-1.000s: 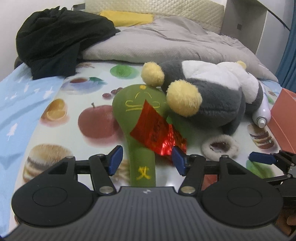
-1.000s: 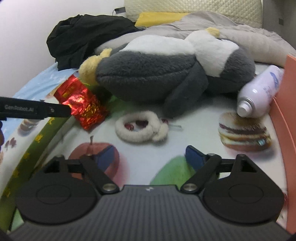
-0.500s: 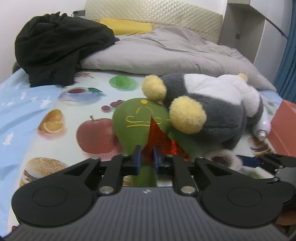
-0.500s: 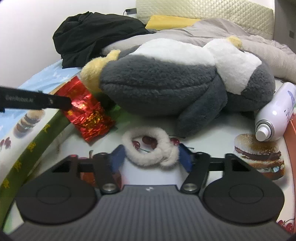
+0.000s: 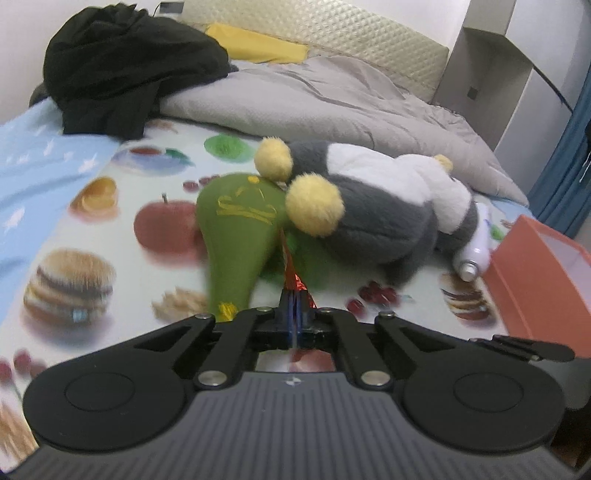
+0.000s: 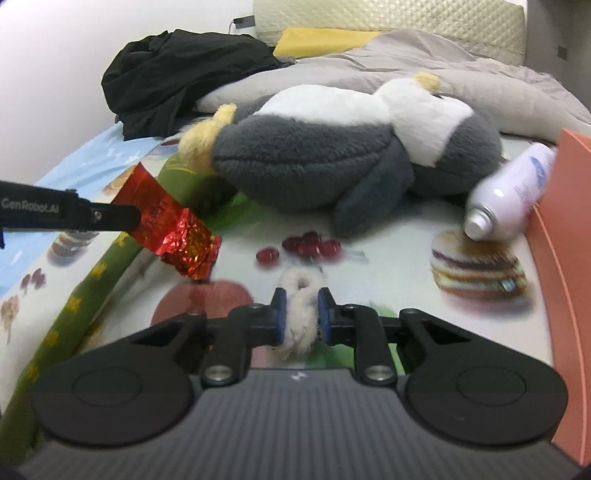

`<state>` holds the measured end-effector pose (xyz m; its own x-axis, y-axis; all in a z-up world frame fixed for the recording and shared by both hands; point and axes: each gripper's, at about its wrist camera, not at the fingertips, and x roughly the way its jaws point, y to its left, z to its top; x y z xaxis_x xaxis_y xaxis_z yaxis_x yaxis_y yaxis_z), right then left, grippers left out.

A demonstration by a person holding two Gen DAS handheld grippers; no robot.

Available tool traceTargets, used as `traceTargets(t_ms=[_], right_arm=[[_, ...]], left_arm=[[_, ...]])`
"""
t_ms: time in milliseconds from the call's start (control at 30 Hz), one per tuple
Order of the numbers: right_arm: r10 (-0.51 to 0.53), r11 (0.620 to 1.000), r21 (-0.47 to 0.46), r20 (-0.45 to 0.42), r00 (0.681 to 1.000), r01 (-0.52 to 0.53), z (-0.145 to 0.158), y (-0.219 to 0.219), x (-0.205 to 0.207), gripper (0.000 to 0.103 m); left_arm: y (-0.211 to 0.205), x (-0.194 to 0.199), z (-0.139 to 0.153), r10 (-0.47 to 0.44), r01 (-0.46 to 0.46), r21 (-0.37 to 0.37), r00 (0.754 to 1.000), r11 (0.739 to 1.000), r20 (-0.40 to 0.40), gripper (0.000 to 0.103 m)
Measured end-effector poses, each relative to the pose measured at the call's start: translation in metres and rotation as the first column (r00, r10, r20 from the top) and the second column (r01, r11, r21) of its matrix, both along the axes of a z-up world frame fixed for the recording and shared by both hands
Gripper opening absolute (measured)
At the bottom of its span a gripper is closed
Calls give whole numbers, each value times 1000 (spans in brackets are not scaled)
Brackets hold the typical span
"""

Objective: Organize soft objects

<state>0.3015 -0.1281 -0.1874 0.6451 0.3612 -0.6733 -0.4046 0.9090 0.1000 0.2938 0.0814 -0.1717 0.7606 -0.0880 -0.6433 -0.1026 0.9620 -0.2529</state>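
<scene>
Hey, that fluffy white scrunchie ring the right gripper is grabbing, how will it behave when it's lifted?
The fluffy white scrunchie ring will probably feel very light and floppy: it already bunches narrow between the closing pads of the right gripper. Its free loop ahead of the pads will likely droop. The fuzzy pile should grip well, so slipping seems unlikely.

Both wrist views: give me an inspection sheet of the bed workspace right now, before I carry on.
Surface: bed sheet printed with fruit and burgers.
Job's things: red foil packet in the left gripper; white fluffy scrunchie between the right gripper's pads; grey penguin plush lying on its side; green plush partly under it.
Clutter: spray bottle against the orange box; black clothing; grey duvet; yellow pillow.
Grippers: left gripper shut on the packet; right gripper closing, pads pressing the scrunchie.
Cables: one near the headboard.
Surroundings: white wall, blue curtain.
</scene>
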Motion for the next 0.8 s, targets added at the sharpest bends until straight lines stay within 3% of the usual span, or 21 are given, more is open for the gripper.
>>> traceTargets(t_ms=[233,433,600,800], right_arm=[[-42,999,-1,-21,999,42,6,-23,-46,21],[-90,996,6,-41,995,91,11,-46,-82,21],[-118,993,7,-52,992,118,13,-62,-107,21],[-135,990,18,-69,988,137,15,-76,-125,21]], left_arm=[[-27,-50,-1,21,-24,-82,999,996,-32,2],[-54,-89,-3,43,-49,-102,998,994,-55,2],[-73,-111,-9,46,-63,-137,992,989,-119,2],[-88,-131,-14,-52,21,-144,976,989,-210,3]])
